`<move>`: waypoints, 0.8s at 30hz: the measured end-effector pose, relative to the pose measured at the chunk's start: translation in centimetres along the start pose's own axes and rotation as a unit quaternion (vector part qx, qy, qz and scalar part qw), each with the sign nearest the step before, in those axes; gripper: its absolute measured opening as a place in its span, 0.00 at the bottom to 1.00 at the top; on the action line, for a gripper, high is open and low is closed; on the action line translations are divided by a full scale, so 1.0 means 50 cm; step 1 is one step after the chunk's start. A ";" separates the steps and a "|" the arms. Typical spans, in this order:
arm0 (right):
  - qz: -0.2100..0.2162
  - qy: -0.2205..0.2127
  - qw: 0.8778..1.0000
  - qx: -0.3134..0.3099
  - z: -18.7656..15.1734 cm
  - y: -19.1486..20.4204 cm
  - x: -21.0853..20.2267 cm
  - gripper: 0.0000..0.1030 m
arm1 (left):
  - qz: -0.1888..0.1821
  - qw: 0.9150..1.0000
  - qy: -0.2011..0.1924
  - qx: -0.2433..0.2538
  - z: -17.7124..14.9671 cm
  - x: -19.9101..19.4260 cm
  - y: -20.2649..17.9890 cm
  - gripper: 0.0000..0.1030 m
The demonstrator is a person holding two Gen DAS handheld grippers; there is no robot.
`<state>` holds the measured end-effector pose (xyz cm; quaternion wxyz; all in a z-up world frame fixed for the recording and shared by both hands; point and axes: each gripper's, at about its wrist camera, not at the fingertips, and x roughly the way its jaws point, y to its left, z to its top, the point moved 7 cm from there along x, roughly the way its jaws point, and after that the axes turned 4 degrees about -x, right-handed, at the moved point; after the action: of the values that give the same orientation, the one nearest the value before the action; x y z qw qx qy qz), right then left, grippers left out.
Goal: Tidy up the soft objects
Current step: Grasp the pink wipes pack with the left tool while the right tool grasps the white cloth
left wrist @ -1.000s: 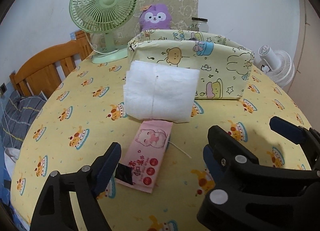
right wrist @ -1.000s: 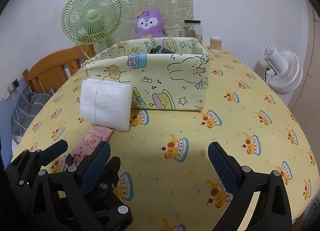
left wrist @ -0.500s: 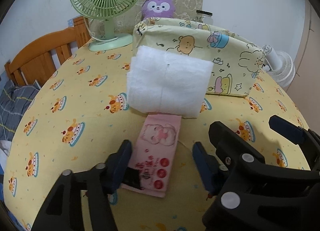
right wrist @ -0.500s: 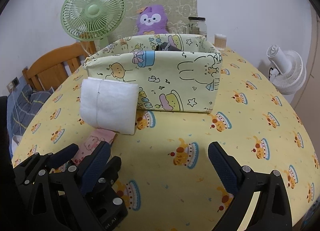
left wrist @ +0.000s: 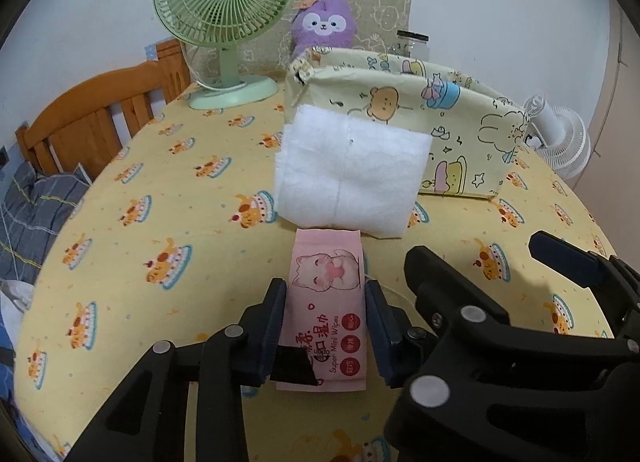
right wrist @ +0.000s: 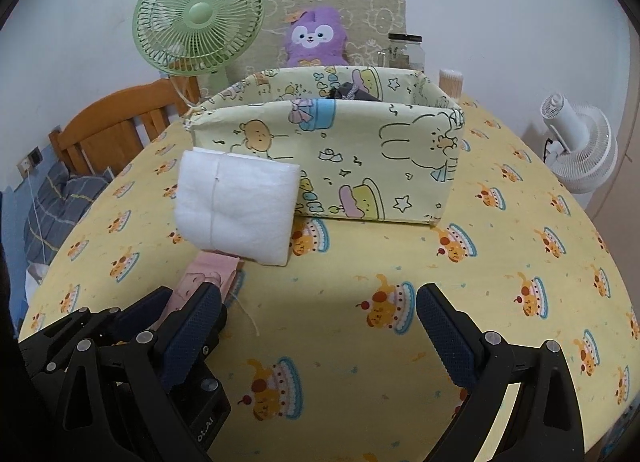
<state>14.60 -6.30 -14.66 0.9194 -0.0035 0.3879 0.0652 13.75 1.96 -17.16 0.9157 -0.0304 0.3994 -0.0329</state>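
Observation:
My left gripper (left wrist: 326,326) is shut on a pink pack of wet wipes (left wrist: 326,302) that lies flat on the table; its fingers press both long sides. The pack's far end also shows in the right wrist view (right wrist: 208,274). A white folded pad (left wrist: 352,170) leans against a yellow cartoon-print fabric box (left wrist: 452,122), just beyond the pack. My right gripper (right wrist: 320,326) is open and empty above the tablecloth, right of the left gripper. The pad (right wrist: 236,202) and box (right wrist: 360,158) stand ahead of it. A dark item lies inside the box.
A green desk fan (right wrist: 200,18), a purple plush toy (right wrist: 314,38), a glass jar (right wrist: 404,50) and a small cup stand behind the box. A white fan (right wrist: 580,146) is off the right edge. A wooden headboard (left wrist: 100,114) borders the left.
My left gripper moved forward over the pink pack and closed on its sides. My right gripper moved slightly closer to the box and stayed open.

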 end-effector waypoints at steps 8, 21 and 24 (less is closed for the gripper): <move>0.026 -0.006 1.000 0.001 0.017 0.031 -0.002 0.97 | 0.027 0.999 -0.018 0.003 0.019 -0.023 0.025 0.39; 0.036 -0.020 0.999 -0.001 0.066 0.058 0.023 0.97 | 0.050 0.998 -0.040 0.001 0.068 -0.016 0.061 0.39; 0.040 -0.021 0.999 0.001 0.080 0.065 0.036 0.97 | 0.053 0.998 -0.043 -0.003 0.080 -0.008 0.071 0.39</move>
<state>18.28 -2.62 -13.01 0.9239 0.0145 0.3687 0.1015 16.54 5.66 -14.44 0.9324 -0.0130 0.3607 0.0180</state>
